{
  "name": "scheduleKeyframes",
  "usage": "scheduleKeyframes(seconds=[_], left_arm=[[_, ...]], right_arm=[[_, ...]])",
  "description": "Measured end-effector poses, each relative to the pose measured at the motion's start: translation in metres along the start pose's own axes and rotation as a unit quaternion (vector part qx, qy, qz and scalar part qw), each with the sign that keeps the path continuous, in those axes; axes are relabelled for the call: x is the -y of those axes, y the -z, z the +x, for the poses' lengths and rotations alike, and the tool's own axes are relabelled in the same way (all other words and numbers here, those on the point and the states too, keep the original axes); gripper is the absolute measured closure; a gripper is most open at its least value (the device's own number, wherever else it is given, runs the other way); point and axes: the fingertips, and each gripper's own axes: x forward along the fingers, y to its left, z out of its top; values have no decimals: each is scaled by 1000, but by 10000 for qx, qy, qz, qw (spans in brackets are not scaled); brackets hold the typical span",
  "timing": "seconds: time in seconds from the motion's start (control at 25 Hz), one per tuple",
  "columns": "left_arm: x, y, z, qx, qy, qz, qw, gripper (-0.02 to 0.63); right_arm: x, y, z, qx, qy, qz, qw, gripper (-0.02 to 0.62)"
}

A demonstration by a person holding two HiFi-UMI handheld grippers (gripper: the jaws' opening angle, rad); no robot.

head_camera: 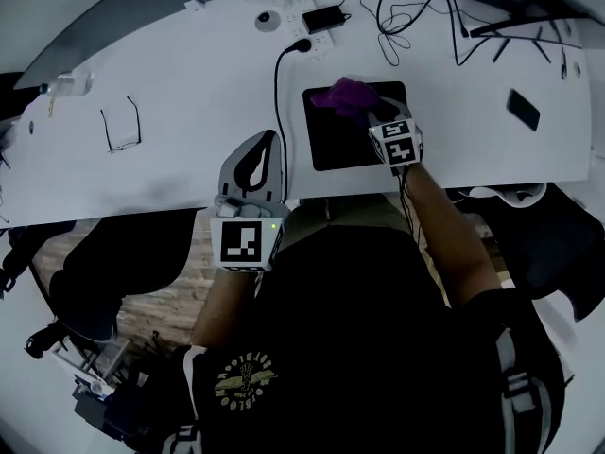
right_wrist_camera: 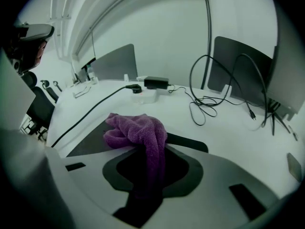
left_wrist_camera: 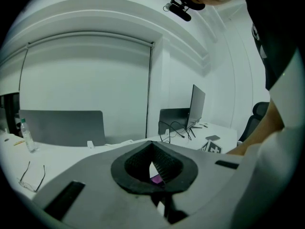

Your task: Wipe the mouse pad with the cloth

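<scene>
A black mouse pad [head_camera: 333, 143] lies on the white desk [head_camera: 189, 93], right of centre. A crumpled purple cloth [head_camera: 343, 95] rests on the pad's far edge. My right gripper [head_camera: 367, 112] is shut on the cloth. In the right gripper view the cloth [right_wrist_camera: 137, 132] bunches on the mouse pad [right_wrist_camera: 88, 144] and a strip of it runs back between the jaws of the right gripper [right_wrist_camera: 147, 171]. My left gripper [head_camera: 260, 148] hovers at the desk's front edge, left of the pad, shut and holding nothing. The left gripper [left_wrist_camera: 153, 163] shows its pads together.
Eyeglasses [head_camera: 121, 126] lie at the left of the desk. A black cable [head_camera: 278, 93] runs to a power strip with an adapter [head_camera: 321, 17] at the back. Loose cables [head_camera: 416, 12] and a phone [head_camera: 523, 110] lie to the right. A bottle [head_camera: 61, 85] stands far left.
</scene>
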Motion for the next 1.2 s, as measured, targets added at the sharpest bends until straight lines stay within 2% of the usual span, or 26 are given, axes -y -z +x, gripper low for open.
scheduleKeyframes(seconds=[0.36, 0.48, 0.6, 0.8, 0.96, 1.04, 1.2], left_arm=[[12, -15, 11, 6, 119, 159, 9998, 604], [16, -15, 11, -51, 177, 140, 9997, 604], [18, -16, 10, 81, 232, 168, 9996, 604], [16, -21, -1, 56, 247, 221, 9994, 604], [6, -23, -17, 280, 165, 207, 9993, 604], [-2, -21, -26, 237, 90, 204, 9995, 604], [-14, -14, -45, 197, -13, 215, 9996, 604]], right_arm=[[82, 39, -34, -119, 762, 636, 9950, 505], [97, 52, -43, -206, 980, 674, 9927, 505], [98, 50, -55, -86, 1046, 690, 9921, 505], [55, 20, -80, 415, 661, 484, 9958, 505], [-8, -8, -91, 839, 95, 211, 9962, 505], [-41, -18, -92, 997, -205, 74, 9948, 505], [-104, -24, -86, 1053, -761, -110, 9915, 505]])
